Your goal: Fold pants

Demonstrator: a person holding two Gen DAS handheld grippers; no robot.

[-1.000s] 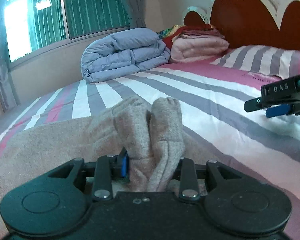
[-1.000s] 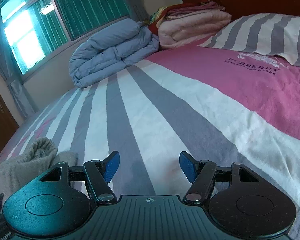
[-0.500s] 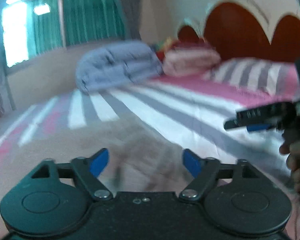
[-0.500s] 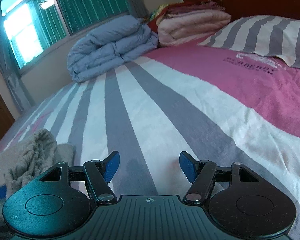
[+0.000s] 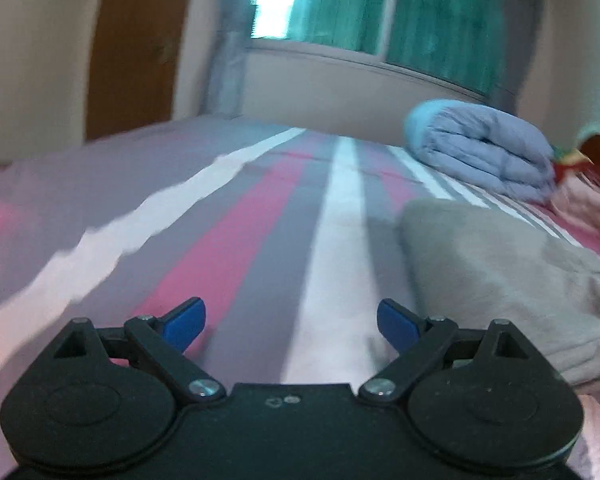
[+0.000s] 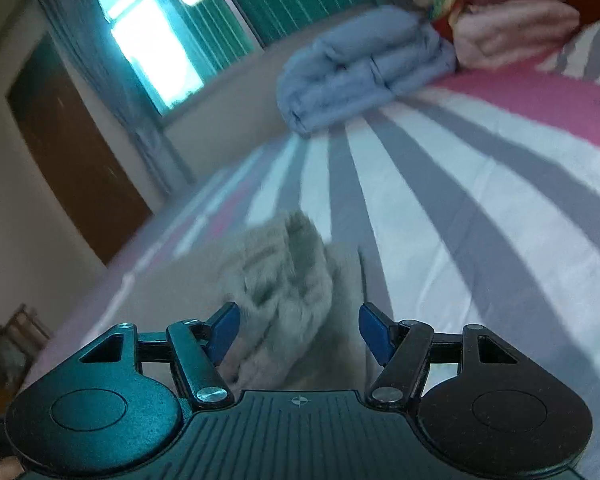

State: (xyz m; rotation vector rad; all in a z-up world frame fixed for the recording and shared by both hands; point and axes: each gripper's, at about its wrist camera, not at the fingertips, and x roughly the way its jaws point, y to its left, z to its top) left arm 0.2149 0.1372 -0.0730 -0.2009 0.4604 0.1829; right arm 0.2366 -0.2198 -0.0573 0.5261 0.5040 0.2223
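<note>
The beige fleece pants [image 5: 500,276] lie on the striped bed, to the right of my left gripper [image 5: 291,324], which is open, empty and over bare sheet. In the right wrist view a bunched-up part of the pants [image 6: 288,276] lies just ahead of my right gripper [image 6: 299,330], between its open blue pads [image 6: 224,330] without being pinched. Both views are blurred by motion.
The bed sheet [image 5: 260,240] has pink, grey and white stripes. A folded blue duvet [image 5: 484,148] and folded pink blankets [image 6: 512,24] lie at the far side near the headboard. A striped pillow [image 6: 592,52] is at the right. A brown door [image 6: 76,160] and a window [image 5: 340,4] are beyond.
My left gripper has opened, let go of the bunched pants and swung left toward the foot of the bed. My right gripper has swung left and now faces the bunched pants.
</note>
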